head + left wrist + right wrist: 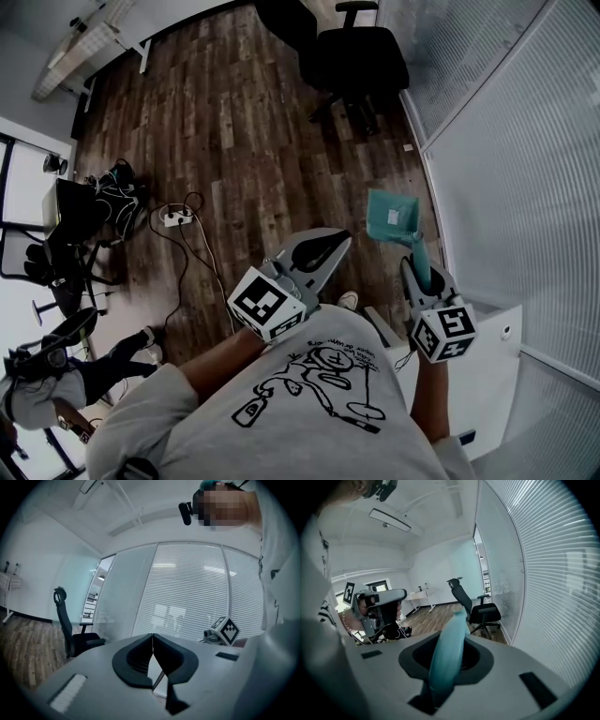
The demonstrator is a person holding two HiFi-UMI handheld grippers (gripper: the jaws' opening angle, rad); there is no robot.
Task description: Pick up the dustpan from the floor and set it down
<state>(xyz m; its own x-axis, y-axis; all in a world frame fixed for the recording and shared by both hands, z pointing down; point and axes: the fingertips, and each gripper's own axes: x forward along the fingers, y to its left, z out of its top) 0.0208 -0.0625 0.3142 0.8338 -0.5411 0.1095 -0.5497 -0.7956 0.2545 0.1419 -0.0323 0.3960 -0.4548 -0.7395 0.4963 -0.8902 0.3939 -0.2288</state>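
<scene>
The teal dustpan (394, 217) hangs clear of the wooden floor (234, 122), its pan facing away from me, near the glass wall. My right gripper (421, 269) is shut on its handle, and the right gripper view shows the teal handle (447, 653) running up between the jaws. My left gripper (343, 237) is held level in front of my chest. Its jaws meet at the tips with nothing between them, as the left gripper (152, 637) shows in its own view.
A black office chair (361, 61) stands at the far end by the blind-covered glass wall (525, 141). A power strip with cables (176, 217) and a dark bag (117, 192) lie on the floor at left. A white cabinet (492, 347) stands beside my right arm.
</scene>
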